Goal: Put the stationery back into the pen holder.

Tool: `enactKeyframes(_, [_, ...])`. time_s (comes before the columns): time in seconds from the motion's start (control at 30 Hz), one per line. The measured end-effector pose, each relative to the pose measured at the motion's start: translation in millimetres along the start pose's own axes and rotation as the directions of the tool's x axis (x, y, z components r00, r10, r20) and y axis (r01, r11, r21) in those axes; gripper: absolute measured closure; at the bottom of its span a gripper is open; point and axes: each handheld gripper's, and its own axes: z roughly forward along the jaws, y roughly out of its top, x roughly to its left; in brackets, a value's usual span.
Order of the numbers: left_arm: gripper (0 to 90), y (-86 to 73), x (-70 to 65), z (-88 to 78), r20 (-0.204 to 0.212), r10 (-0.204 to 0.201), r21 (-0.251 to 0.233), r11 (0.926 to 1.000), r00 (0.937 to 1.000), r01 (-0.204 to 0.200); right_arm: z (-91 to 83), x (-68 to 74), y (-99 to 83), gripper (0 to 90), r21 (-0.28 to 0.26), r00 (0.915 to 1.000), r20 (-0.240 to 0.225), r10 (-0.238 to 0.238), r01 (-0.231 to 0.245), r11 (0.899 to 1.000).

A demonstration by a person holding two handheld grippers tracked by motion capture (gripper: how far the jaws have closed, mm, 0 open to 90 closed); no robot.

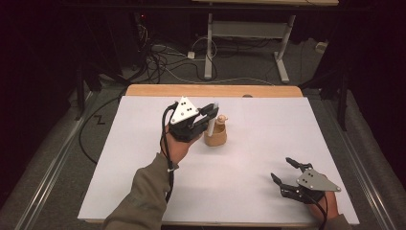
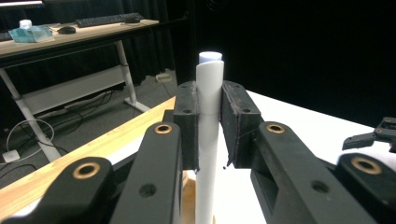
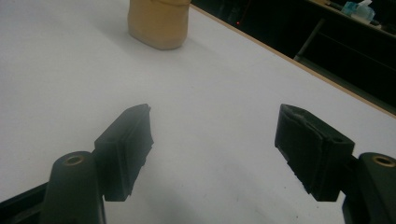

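L gripper (image 2: 209,126): your jaws are clamped on a white pen (image 2: 208,140), held upright, pale blue cap end up.
Pen pos: lower end sits at or inside the tan holder (image 1: 215,134); can't tell how deep.
Holder pos: mid tabletop, toward far edge, just beside your L hand (image 1: 178,146).
R gripper (image 1: 289,178): jaws wide apart, nothing in them, resting near the near-right corner of the white tabletop (image 1: 143,191), well apart from holder.
Risk 1: pen tilts as you move → catches holder rim, tips holder; it looks light.
Risk 2: letting go early → pen falls, rolls off.
Risk 3: R too far away to steady holder if it slides.
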Motion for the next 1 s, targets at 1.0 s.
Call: enactKeyframes(1.0, [74.8, -19.2, 19.2, 52.1, 0.007, 0.001, 0.067, 0.9977, 1.0, -0.001, -0.2, 2.0, 0.2, 27.3, 0.001, 0.9998, -0.009, -0.016, 0.016, 1.0])
